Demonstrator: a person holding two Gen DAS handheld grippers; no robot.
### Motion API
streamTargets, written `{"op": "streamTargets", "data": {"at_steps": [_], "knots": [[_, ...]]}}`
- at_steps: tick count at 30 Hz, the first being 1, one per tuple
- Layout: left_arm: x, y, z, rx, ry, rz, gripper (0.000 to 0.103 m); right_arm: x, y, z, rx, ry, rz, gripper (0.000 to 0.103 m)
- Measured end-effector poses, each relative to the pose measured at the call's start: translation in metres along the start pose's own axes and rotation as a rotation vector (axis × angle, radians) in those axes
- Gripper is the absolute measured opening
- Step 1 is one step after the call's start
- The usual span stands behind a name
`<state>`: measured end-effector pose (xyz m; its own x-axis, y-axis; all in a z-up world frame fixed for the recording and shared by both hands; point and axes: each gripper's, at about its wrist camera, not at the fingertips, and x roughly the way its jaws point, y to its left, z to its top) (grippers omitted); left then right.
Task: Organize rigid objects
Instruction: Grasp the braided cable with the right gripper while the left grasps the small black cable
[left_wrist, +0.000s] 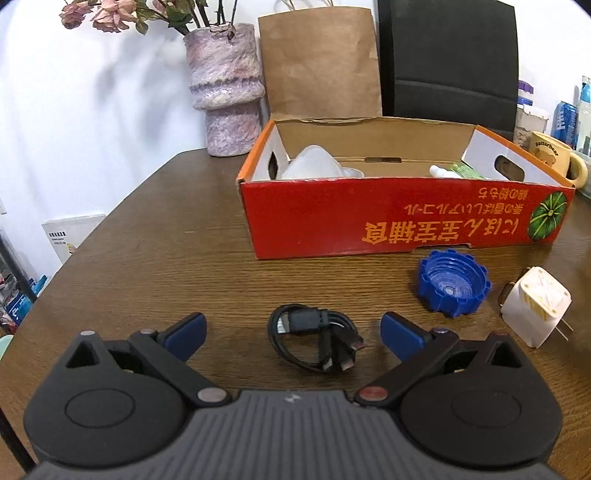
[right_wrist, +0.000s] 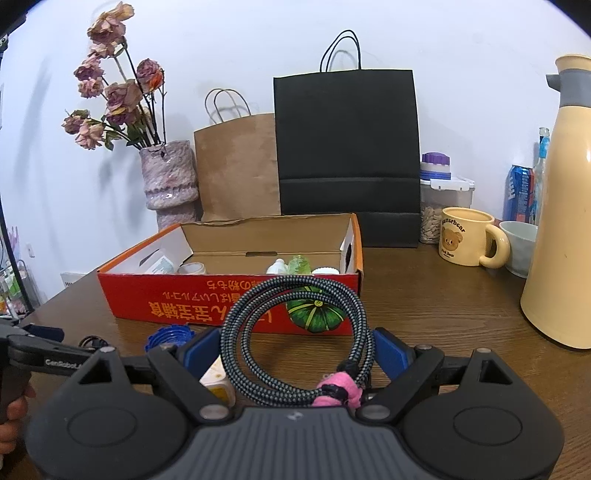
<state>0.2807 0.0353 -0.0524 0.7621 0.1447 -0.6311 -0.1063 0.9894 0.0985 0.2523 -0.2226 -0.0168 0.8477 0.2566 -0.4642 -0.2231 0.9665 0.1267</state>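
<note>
Your right claw (right_wrist: 297, 354) grips the braided cable coil (right_wrist: 295, 332); your left claw (left_wrist: 293, 334) stands open around the small black cable (left_wrist: 314, 338) on the table (left_wrist: 147, 258). Blue cap (left_wrist: 452, 282) and white plug (left_wrist: 535, 308) remain outside, near the red box (left_wrist: 399, 218), which already holds several items.

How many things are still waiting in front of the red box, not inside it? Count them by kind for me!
Cables: 2, the black cable and the braided cable
Caps: 1, the blue cap
Plugs: 1, the white plug
Total: 4
</note>
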Motion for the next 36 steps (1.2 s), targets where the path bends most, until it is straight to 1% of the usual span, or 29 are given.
{"op": "streamTargets", "data": {"at_steps": [2, 3, 4, 5, 6, 7, 21, 30, 36], "knots": [[-0.001, 0.000, -0.001, -0.003, -0.001, 0.000, 0.090, 0.001, 0.001, -0.001, -0.003, 0.002, 0.001, 0.088], [-0.002, 0.001, -0.002, -0.009, -0.003, -0.001, 0.080, 0.000, 0.002, -0.001, -0.004, 0.003, 0.002, 0.088], [-0.002, 0.001, -0.002, -0.011, 0.000, -0.006, 0.073, 0.000, 0.002, -0.001, -0.007, 0.004, 0.003, 0.088], [-0.002, 0.000, -0.002, -0.011, 0.004, -0.011, 0.069, 0.000, 0.003, -0.001, -0.010, 0.004, 0.005, 0.088], [-0.002, 0.000, -0.003, -0.009, 0.002, -0.018, 0.062, 0.000, 0.004, -0.002, -0.013, 0.005, 0.006, 0.088], [-0.004, -0.001, -0.003, -0.009, 0.000, -0.029, 0.051, 0.000, 0.005, -0.002, -0.016, 0.004, 0.007, 0.088], [-0.028, -0.002, -0.008, -0.023, -0.057, -0.032, 0.050, -0.006, 0.012, -0.003, -0.041, -0.013, 0.018, 0.088], [-0.054, -0.008, -0.011, -0.013, -0.118, -0.063, 0.048, -0.015, 0.019, -0.001, -0.056, -0.040, 0.045, 0.088], [-0.070, -0.015, -0.007, -0.005, -0.161, -0.092, 0.048, -0.018, 0.021, 0.002, -0.063, -0.052, 0.050, 0.088]]}}
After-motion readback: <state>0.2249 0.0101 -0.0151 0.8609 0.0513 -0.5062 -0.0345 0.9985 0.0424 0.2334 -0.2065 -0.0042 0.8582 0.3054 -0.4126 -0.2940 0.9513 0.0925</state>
